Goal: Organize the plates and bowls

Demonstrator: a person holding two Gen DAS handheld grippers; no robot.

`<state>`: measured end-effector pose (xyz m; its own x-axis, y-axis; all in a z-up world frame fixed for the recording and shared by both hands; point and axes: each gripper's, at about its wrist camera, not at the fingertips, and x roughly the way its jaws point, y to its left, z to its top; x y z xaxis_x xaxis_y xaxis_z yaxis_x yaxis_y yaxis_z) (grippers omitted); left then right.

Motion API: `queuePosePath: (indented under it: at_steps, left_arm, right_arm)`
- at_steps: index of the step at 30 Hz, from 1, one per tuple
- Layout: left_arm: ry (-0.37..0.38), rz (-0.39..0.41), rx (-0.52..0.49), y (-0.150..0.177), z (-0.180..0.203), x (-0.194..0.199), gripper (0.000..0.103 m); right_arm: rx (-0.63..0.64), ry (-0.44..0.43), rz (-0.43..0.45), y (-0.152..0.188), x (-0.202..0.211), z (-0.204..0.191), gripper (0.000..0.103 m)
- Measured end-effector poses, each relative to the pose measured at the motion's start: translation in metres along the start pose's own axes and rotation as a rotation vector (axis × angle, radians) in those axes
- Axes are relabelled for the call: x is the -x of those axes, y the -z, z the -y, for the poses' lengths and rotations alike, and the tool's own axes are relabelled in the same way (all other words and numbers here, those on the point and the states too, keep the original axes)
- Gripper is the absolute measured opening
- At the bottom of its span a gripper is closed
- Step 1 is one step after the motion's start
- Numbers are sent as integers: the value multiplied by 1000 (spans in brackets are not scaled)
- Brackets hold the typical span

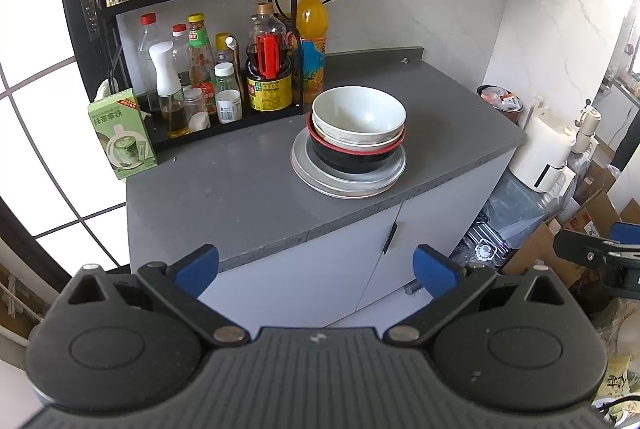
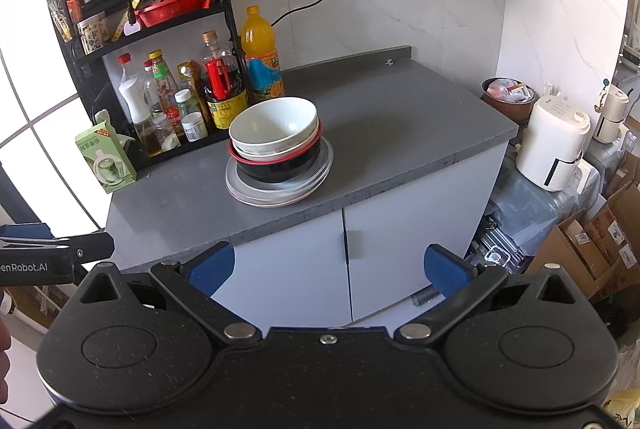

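Looks basically done from my end: bowls [image 1: 359, 117] nested on the plates [image 1: 348, 179], one stack mid-frame on the counter [image 1: 224, 197]. My left gripper [image 1: 316, 271] and right gripper [image 2: 327, 265] both hang back, fingers wide apart, holding nothing.

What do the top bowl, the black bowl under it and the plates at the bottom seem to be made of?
Top bowl: likely glazed ceramic, pale and glossy, with a bright highlight inside. Black bowl: shiny black with a red rim, perhaps lacquer-style plastic or melamine; I cannot be sure. Plates: grey, dull sheen and thin rims suggest metal, though ceramic is possible.
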<state>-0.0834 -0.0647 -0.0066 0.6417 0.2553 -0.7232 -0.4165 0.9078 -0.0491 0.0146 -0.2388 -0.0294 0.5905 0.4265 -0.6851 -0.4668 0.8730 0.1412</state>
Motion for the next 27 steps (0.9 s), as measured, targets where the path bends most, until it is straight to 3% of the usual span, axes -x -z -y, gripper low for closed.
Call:
queuePosePath:
  at_steps: [27]
  left_arm:
    - [8, 0, -11, -5, 0, -6, 103]
  right_arm:
    - [-6, 13, 2, -1, -5, 2, 102]
